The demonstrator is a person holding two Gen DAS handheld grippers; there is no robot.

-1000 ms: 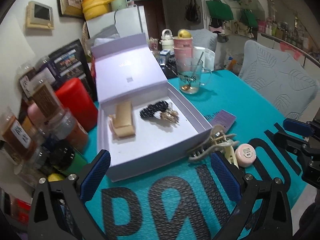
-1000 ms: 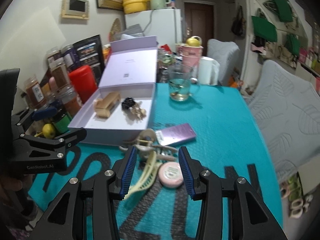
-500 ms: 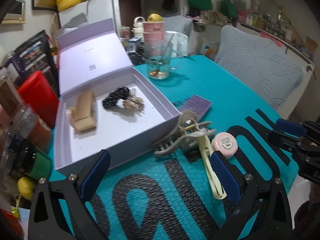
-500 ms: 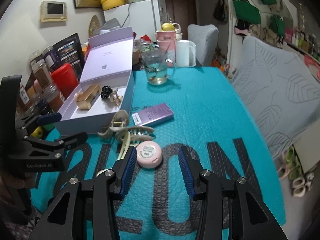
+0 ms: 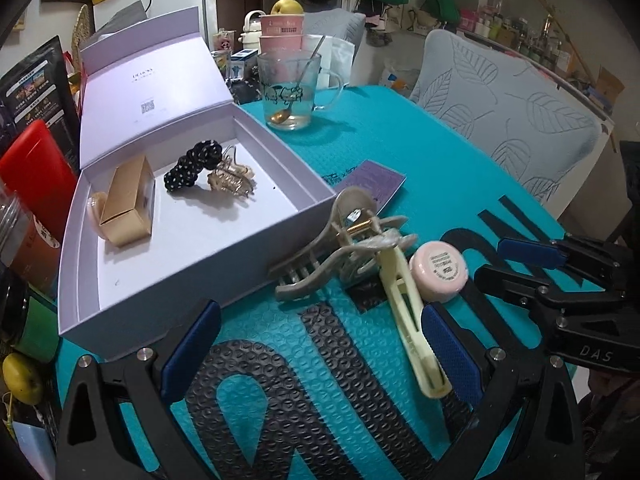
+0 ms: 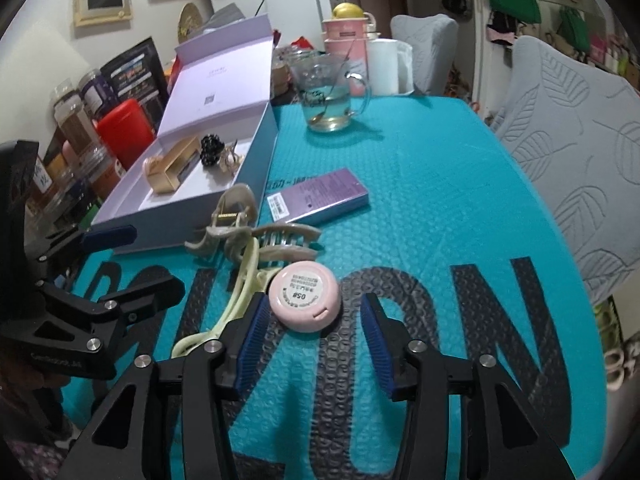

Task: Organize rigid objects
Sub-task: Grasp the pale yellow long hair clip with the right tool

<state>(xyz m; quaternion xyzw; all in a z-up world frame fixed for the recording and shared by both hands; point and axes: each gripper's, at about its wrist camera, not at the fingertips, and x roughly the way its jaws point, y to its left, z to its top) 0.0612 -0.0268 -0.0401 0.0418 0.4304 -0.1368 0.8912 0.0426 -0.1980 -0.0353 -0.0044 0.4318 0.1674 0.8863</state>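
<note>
Both grippers angled steeply down over near edge of the table: left gripper (image 5: 318, 354) jaws spread wide, nothing btwn pads; right gripper (image 6: 314, 340) jaws partly apart and opening, pads not pressing anything, low over surface.
</note>
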